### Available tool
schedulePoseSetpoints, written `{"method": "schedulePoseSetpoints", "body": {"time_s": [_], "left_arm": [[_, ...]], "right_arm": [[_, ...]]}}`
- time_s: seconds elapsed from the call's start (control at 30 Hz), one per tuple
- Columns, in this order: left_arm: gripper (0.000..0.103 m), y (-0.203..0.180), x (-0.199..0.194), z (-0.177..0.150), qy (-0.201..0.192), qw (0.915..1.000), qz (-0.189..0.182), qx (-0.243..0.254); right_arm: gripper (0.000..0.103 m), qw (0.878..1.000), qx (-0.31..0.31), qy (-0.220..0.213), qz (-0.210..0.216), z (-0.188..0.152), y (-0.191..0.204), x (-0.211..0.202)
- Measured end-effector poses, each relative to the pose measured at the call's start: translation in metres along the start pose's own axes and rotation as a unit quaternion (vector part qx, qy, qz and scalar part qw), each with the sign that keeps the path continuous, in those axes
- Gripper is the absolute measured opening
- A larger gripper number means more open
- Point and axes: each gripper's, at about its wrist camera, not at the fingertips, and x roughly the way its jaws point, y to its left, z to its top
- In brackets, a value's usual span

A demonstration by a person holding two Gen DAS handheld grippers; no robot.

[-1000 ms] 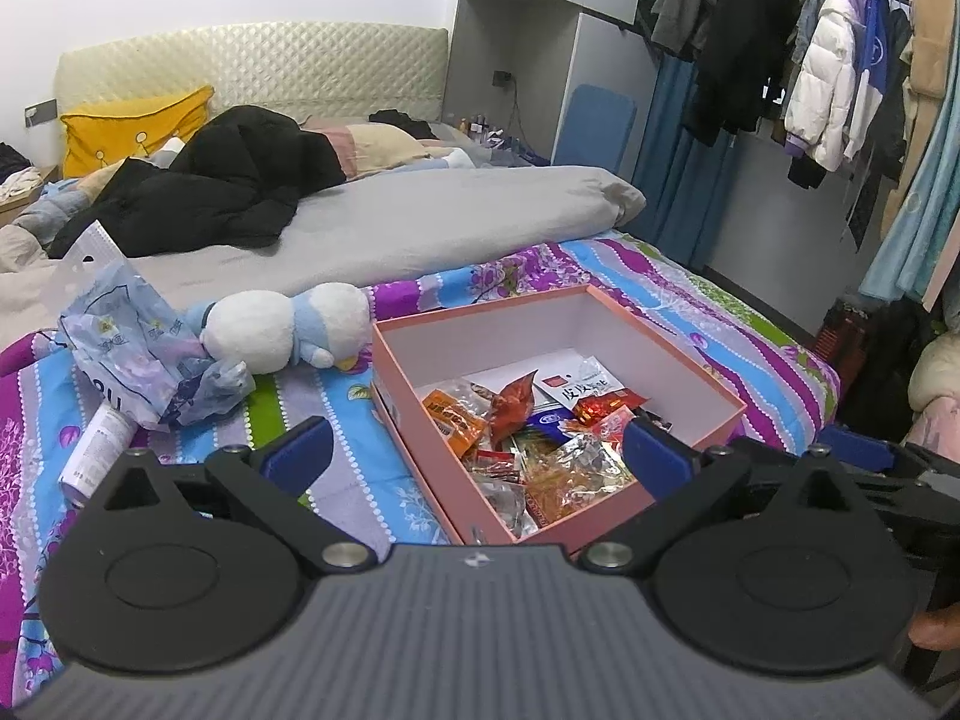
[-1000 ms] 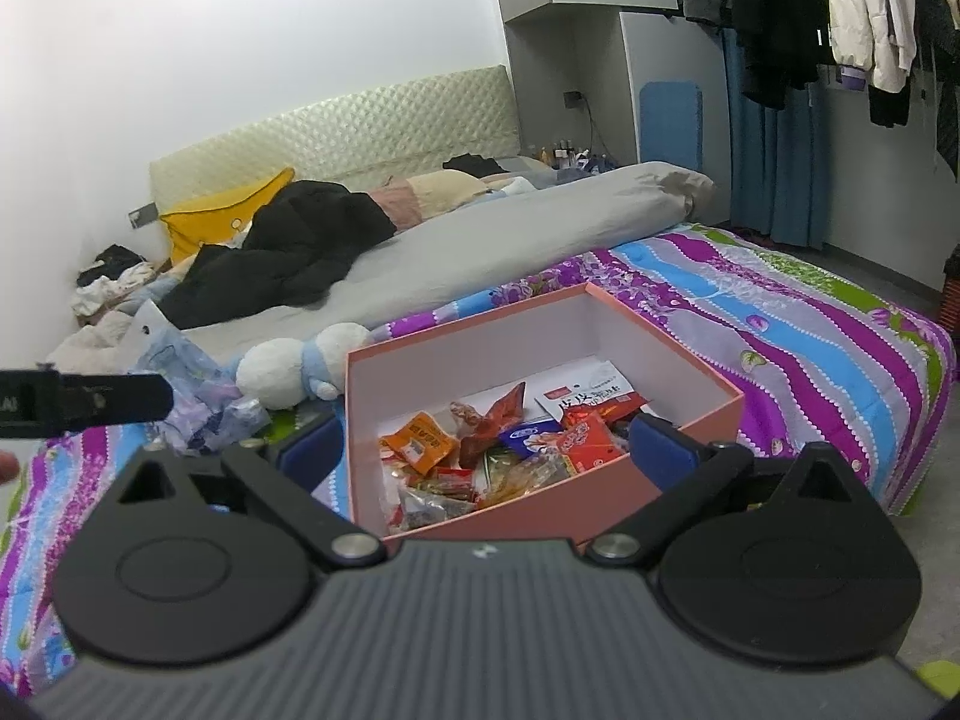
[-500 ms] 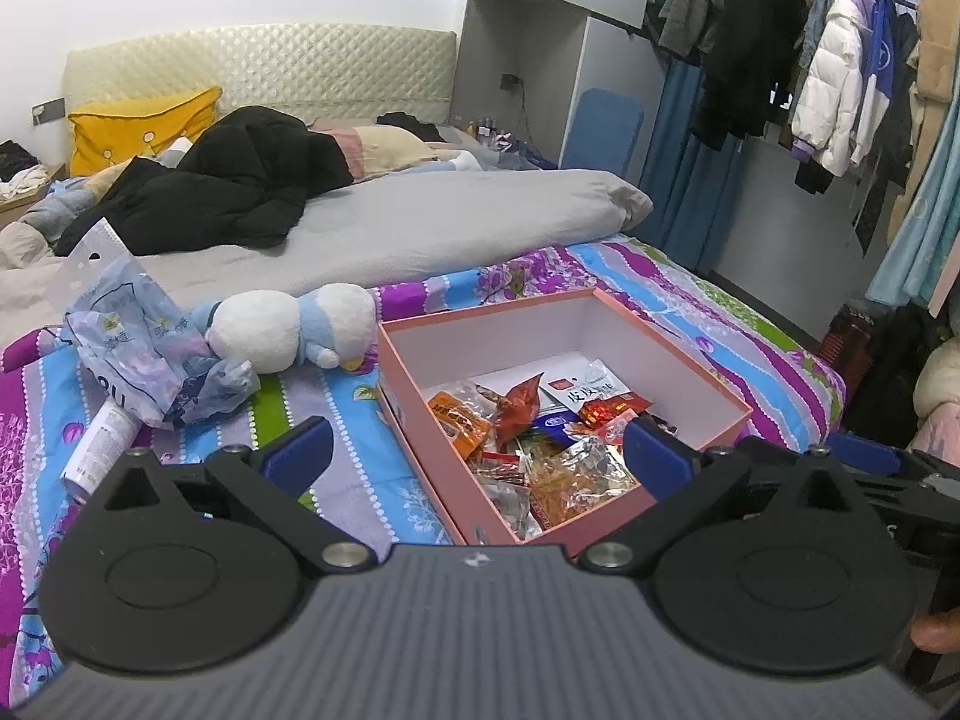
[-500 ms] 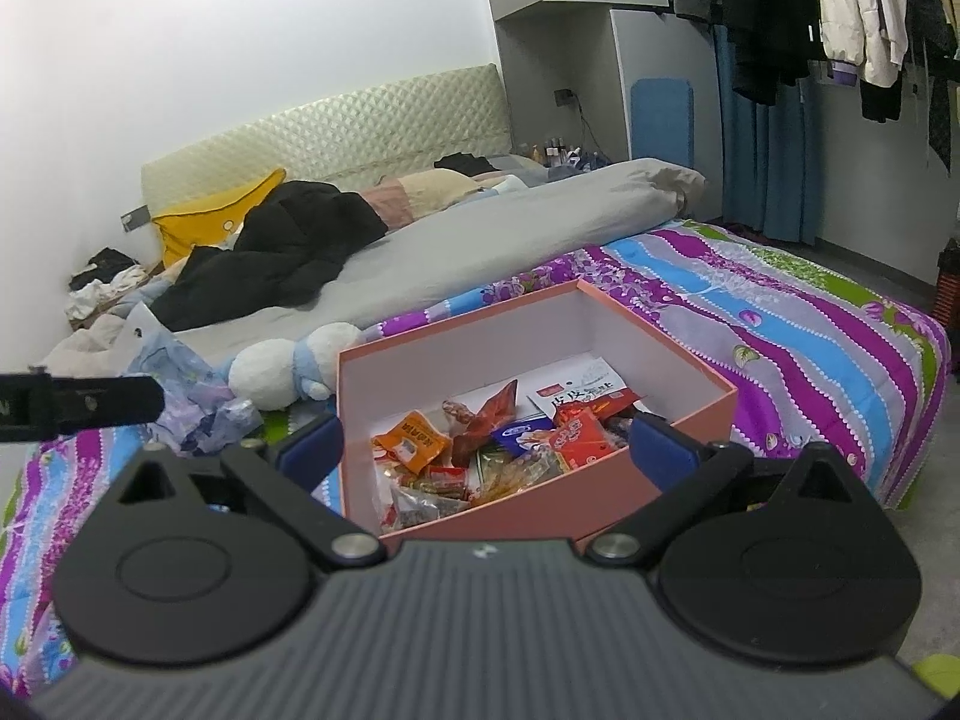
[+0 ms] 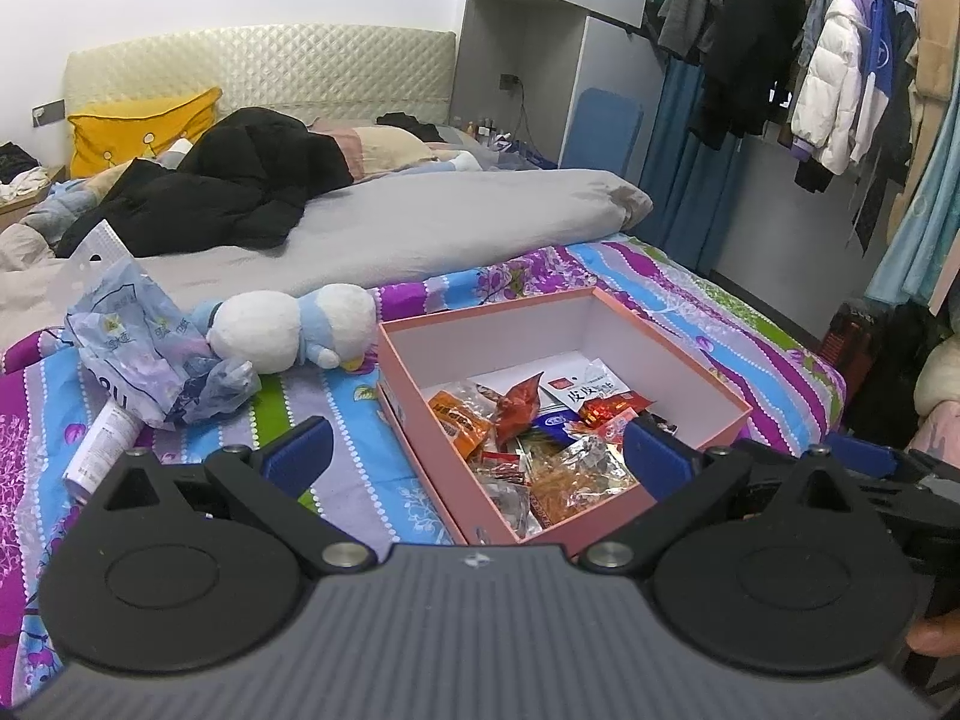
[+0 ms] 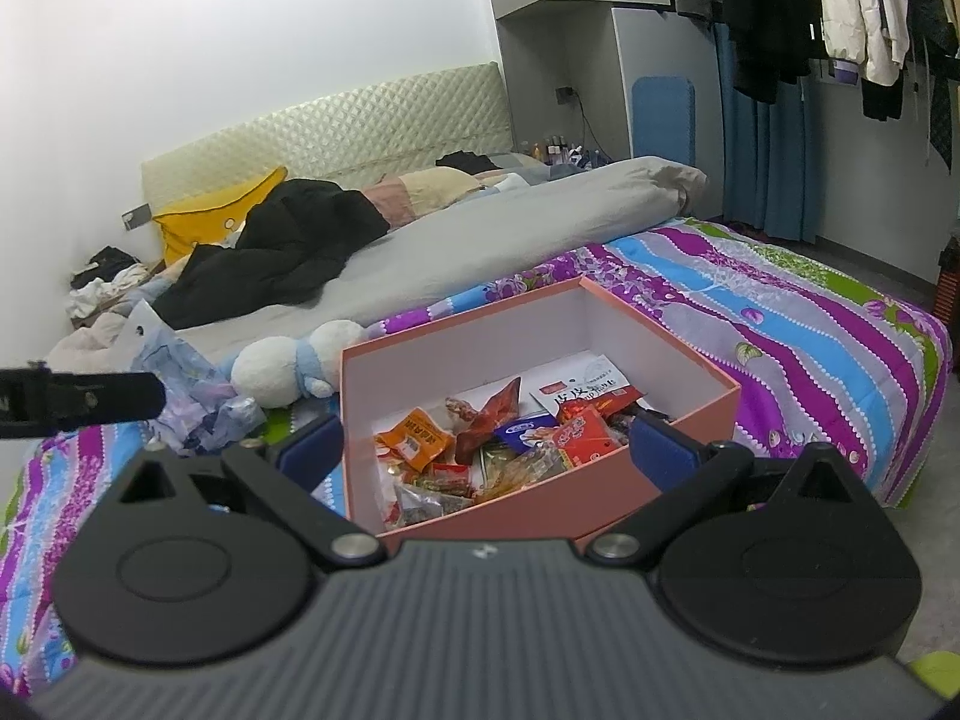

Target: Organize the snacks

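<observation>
I see an open pink box (image 5: 690,363) on the striped bedspread (image 5: 372,474), assorted snack packets (image 5: 528,438) piled inside.

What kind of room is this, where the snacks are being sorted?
Almost certainly a lived-in bedroom. The pink box of snack packets sits on a bed with a striped floral cover, under a quilted headboard. Coats hang on an open rail at the right.
</observation>
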Motion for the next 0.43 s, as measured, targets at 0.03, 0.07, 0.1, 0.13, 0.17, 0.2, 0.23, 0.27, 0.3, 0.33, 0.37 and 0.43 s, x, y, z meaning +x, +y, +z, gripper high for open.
{"method": "schedulePoseSetpoints", "body": {"time_s": [0.03, 0.07, 0.1, 0.13, 0.17, 0.2, 0.23, 0.27, 0.3, 0.33, 0.37, 0.43], "left_arm": [[0.103, 0.0004, 0.0002, -0.0001, 0.000, 1.0000, 0.000, -0.001], [0.103, 0.0005, -0.0001, 0.0000, 0.000, 1.0000, 0.000, -0.001], [0.103, 0.0008, 0.0004, -0.0002, 0.001, 1.0000, 0.000, -0.002], [0.103, 0.0011, 0.0010, -0.0003, 0.003, 1.0000, -0.001, -0.003], [0.103, 0.0010, 0.0012, -0.0007, 0.003, 1.0000, 0.000, -0.003], [0.103, 0.0011, 0.0017, -0.0009, 0.004, 1.0000, 0.001, -0.003], [0.103, 0.0008, 0.0019, -0.0009, 0.004, 1.0000, 0.001, -0.003], [0.103, 0.0004, 0.0018, -0.0009, 0.004, 1.0000, 0.001, -0.003], [0.103, 0.0001, 0.0015, -0.0009, 0.003, 1.0000, 0.001, -0.003], [0.103, -0.0001, 0.0020, -0.0005, 0.003, 1.0000, 0.001, -0.002], [0.103, -0.0003, 0.0023, -0.0004, 0.003, 1.0000, 0.002, -0.002], [0.103, -0.0007, 0.0023, -0.0005, 0.002, 1.0000, 0.002, -0.002]], "right_arm": [[0.103, 1.000, -0.001, 0.000, 0.000, -0.0003, 0.0005, 0.0002], [0.103, 1.000, -0.001, 0.000, -0.001, -0.0007, 0.0007, 0.0005], [0.103, 1.000, -0.001, 0.001, 0.000, -0.0012, 0.0009, 0.0008], [0.103, 1.000, -0.001, 0.002, -0.001, -0.0013, 0.0011, 0.0010], [0.103, 1.000, -0.001, 0.003, 0.000, -0.0015, 0.0012, 0.0014], [0.103, 1.000, -0.002, 0.003, 0.000, -0.0014, 0.0014, 0.0016], [0.103, 1.000, -0.002, 0.003, -0.001, -0.0010, 0.0018, 0.0016], [0.103, 1.000, -0.002, 0.003, -0.002, -0.0007, 0.0017, 0.0015], [0.103, 1.000, -0.002, 0.002, -0.001, -0.0003, 0.0014, 0.0011], [0.103, 1.000, -0.002, 0.001, -0.001, -0.0003, 0.0011, 0.0007], [0.103, 1.000, -0.002, 0.001, -0.002, -0.0004, 0.0008, 0.0008], [0.103, 1.000, -0.001, 0.002, -0.003, -0.0006, 0.0001, 0.0006]]}}
